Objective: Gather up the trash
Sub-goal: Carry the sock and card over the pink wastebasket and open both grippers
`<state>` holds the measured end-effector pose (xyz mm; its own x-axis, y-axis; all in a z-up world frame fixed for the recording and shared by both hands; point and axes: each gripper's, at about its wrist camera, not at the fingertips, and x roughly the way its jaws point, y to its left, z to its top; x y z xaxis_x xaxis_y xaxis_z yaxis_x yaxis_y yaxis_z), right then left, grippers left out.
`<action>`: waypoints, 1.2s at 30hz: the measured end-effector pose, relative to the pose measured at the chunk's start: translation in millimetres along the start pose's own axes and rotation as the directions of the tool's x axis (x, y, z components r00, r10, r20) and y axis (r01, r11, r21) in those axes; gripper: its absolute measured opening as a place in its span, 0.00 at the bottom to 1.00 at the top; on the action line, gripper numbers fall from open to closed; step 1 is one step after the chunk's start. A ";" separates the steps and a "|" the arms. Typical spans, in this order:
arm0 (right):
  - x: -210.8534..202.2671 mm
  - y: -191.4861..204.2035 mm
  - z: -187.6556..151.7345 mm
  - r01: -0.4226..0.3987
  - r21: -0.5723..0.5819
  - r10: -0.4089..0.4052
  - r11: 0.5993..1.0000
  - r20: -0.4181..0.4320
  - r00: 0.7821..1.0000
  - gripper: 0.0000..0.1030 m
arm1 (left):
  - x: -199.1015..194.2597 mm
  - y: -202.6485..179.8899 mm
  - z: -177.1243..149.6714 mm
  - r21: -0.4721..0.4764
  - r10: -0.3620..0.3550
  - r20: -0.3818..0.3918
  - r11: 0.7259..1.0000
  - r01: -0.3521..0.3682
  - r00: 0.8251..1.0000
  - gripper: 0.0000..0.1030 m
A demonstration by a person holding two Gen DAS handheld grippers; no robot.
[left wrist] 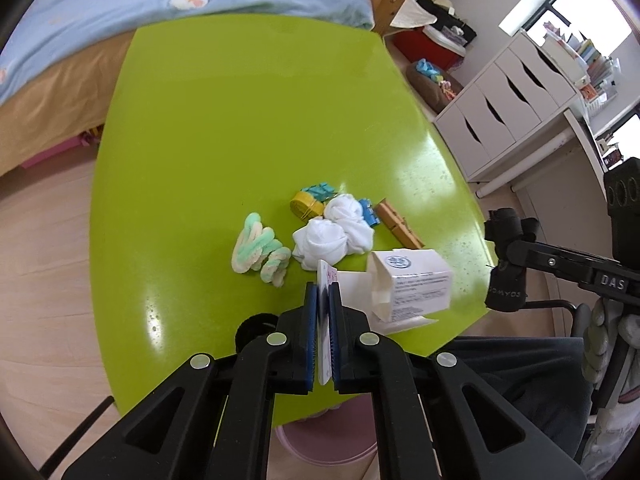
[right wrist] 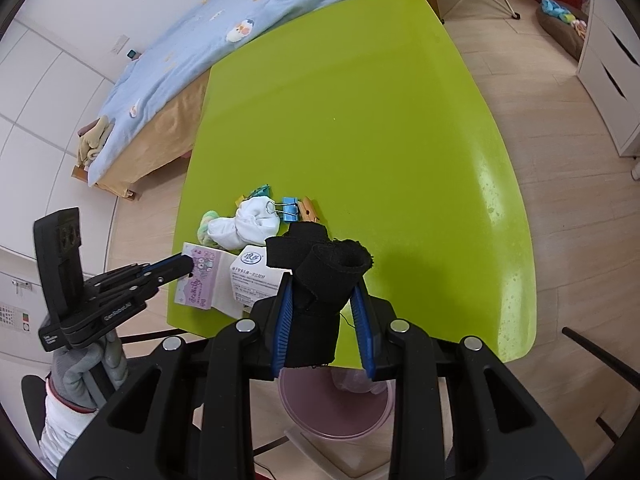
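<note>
Bedroom floor of pale wood surrounds the lime-green counter we are working at, with a bed under a light blue blanket beyond its far edge and white drawers to one side.

Our left gripper has its jaws closed tight on a thin purple-printed card packet, which stands on edge at the near left corner of the counter. Our right gripper has its jaws narrowed on a rolled black cloth, held up above the near edge.

Just beside the packet lies an opened white carton with printed text, its flap hanging loose. Behind it we see a small heap: two balled white socks, a pastel green and white fuzzy twist to their left, a yellow and teal bundle behind, a blue binder clip touching the socks, and a wooden clothespin at the right end.

Below the counter's near edge a pink bin stands on the floor, directly under the black cloth. A grey gloved hand grips the left handle.
</note>
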<state>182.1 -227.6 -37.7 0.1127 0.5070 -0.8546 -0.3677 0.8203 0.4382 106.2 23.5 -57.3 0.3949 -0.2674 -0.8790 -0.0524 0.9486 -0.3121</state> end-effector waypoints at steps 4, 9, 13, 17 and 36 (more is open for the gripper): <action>-8.9 6.7 -3.9 0.006 -0.026 -0.005 1.000 0.019 1.000 0.27 | -15.5 -4.8 -6.8 0.016 0.011 0.035 1.000 -0.012 0.999 0.05; -25.5 18.7 -14.6 0.005 -0.073 -0.001 0.997 0.051 0.999 0.27 | -41.9 -9.2 -20.6 0.042 0.027 0.095 0.999 -0.031 0.995 0.05; -37.6 29.7 -28.2 0.021 -0.116 -0.012 0.993 0.081 0.997 0.27 | -65.1 -18.3 -36.7 0.066 0.038 0.150 0.997 -0.049 0.988 0.05; -46.6 40.6 -41.6 0.050 -0.157 -0.033 0.986 0.108 0.994 0.27 | -80.8 -29.5 -54.9 0.096 0.055 0.193 0.993 -0.074 0.980 0.05; -45.6 57.6 -116.5 0.063 -0.239 -0.041 0.969 0.097 0.994 0.27 | -66.7 -63.0 -134.5 0.155 0.057 0.176 0.984 -0.085 0.983 0.05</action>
<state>48.3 -234.4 -6.0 0.2168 0.4965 -0.8405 -0.5695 0.7636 0.3042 -40.2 -41.2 -27.5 0.5466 -0.1784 -0.8181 0.0572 0.9827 -0.1761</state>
